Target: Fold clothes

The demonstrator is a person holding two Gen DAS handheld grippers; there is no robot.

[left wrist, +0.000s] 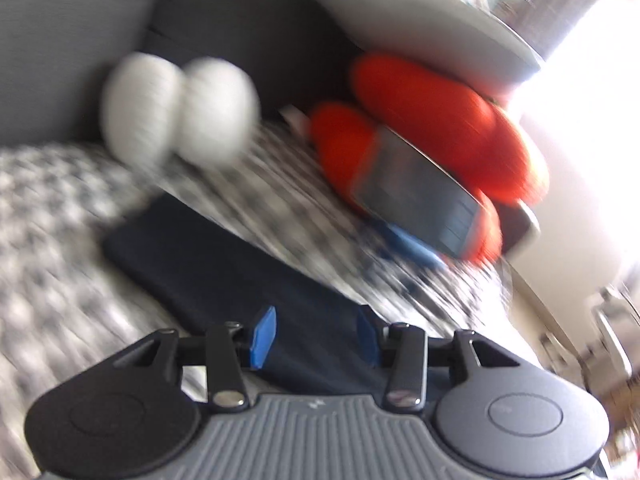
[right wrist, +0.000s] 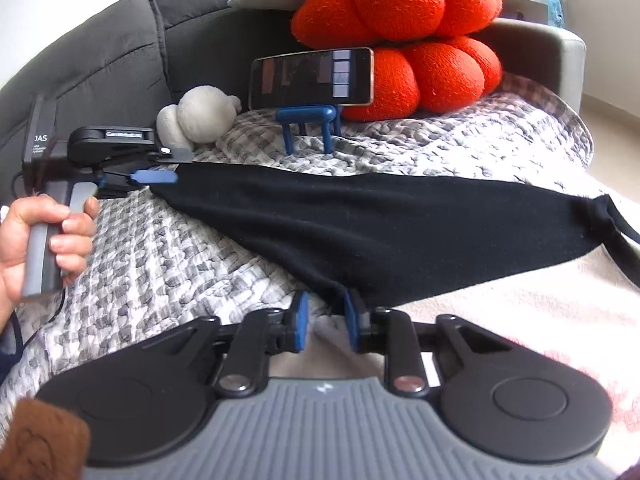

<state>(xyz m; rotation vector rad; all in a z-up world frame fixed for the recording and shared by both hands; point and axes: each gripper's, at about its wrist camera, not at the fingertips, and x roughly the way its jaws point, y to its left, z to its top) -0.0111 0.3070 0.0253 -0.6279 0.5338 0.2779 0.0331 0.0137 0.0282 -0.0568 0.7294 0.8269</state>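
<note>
On the checked blanket (right wrist: 160, 248), black garment (right wrist: 360, 220) stretched nine to three o'clock, my left claw (left wrist: 316, 338) parted over it, my right claw (right wrist: 326, 322) parted at its hem.

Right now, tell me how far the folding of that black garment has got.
Done: the black garment lies on the patterned blanket as a long narrow band, so at least one fold seems made. In hand: nothing is gripped; the left gripper and right gripper both stand open at opposite ends. Left: the band is still long, so further folds across its length look needed.
</note>
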